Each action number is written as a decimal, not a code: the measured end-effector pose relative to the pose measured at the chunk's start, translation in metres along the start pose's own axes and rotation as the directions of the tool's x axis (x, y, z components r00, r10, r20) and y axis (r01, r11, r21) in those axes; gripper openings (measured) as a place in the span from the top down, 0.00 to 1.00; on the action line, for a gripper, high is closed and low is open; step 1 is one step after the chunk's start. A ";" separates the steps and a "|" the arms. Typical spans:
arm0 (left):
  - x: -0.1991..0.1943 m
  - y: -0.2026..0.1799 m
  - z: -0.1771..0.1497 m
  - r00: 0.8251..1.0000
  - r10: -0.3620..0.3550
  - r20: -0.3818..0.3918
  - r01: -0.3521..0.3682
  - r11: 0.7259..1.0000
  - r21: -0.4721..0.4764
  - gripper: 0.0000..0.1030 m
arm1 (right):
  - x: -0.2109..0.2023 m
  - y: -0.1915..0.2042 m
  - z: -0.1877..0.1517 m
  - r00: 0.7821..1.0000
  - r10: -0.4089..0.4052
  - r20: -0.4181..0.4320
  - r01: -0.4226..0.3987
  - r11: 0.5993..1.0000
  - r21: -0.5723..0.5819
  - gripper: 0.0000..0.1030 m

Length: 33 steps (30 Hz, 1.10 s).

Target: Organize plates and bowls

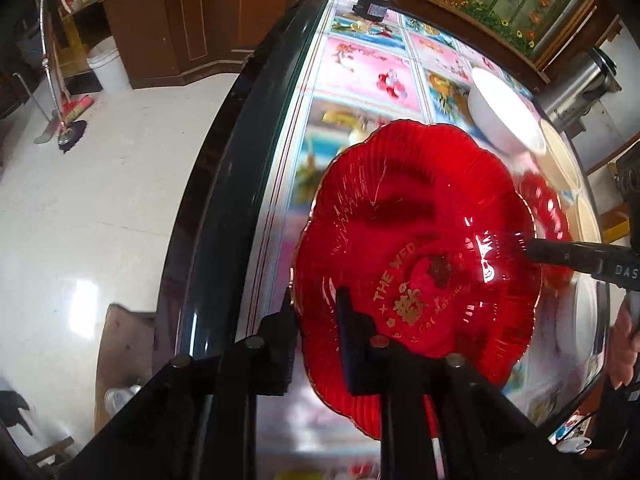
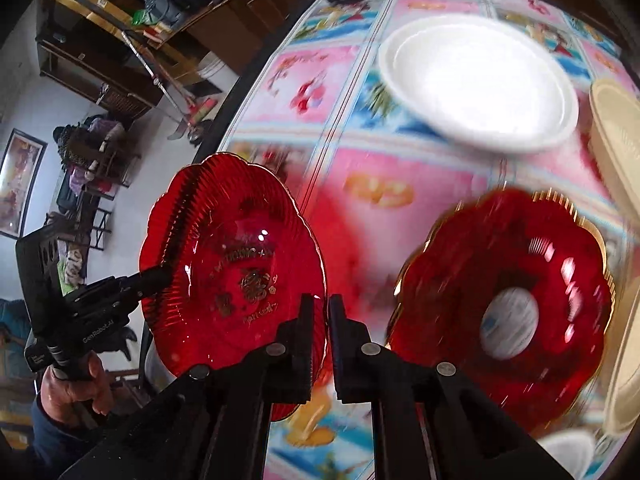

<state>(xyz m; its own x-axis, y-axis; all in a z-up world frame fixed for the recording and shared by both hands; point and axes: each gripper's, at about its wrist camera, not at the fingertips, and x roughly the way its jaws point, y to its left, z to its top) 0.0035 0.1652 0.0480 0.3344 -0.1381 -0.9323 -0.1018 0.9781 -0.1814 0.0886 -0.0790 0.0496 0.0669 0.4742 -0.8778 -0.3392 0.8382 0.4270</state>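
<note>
Red plate (image 1: 416, 248) rim clamped between both grippers, tilted above table (image 1: 360, 72)

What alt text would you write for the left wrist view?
The left gripper clamps the near rim of a red plate; the right gripper clamps its right rim. Behind, on the flowery table, are a white bowl and a second plate.

Both views are bright with daylight — the white floor (image 1: 80, 208) throws back a broad pale sheen. Glare spots sparkle on the red glass plate (image 1: 416, 248), and the white plate (image 2: 476, 84) is blown out at its middle. Motion blur smears the patterned surface (image 2: 352, 184) and the second red plate (image 2: 504, 320). Fisheye bending curves the surface edge — corners fall to black.
</note>
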 end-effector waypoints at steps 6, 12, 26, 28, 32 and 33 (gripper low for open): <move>-0.002 0.002 -0.035 1.000 0.008 -0.019 -0.009 1.000 -0.029 0.84 | 0.002 0.006 -0.040 0.998 0.045 -0.048 -0.045 0.999 0.005 0.91; -0.010 -0.002 -0.045 1.000 0.027 0.016 -0.026 0.998 -0.049 0.81 | 0.003 0.007 -0.053 0.998 0.033 -0.047 -0.034 0.999 0.000 0.89; -0.072 -0.087 -0.041 0.984 -0.026 0.178 0.006 0.994 0.111 0.44 | -0.125 -0.064 -0.101 0.957 0.076 0.281 -0.104 0.991 0.088 0.86; -0.068 -0.109 -0.037 0.985 -0.084 0.152 0.063 0.988 0.141 0.44 | -0.135 -0.081 -0.108 0.951 0.079 0.299 -0.121 0.984 0.128 0.85; -0.060 -0.152 -0.026 0.980 -0.162 0.119 0.137 0.972 0.192 0.44 | -0.147 -0.110 -0.115 0.954 0.051 0.296 -0.113 0.974 0.196 0.85; -0.058 -0.162 -0.021 0.980 -0.159 0.117 0.134 0.971 0.201 0.44 | -0.148 -0.115 -0.114 0.955 0.050 0.293 -0.114 0.972 0.204 0.85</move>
<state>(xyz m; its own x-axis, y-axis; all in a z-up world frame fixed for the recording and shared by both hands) -0.0187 0.0114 0.1247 0.4540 -0.2728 -0.8482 0.1338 0.9621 -0.2378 0.0108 -0.2764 0.1056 0.3219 0.5739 -0.7530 -0.1464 0.8159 0.5593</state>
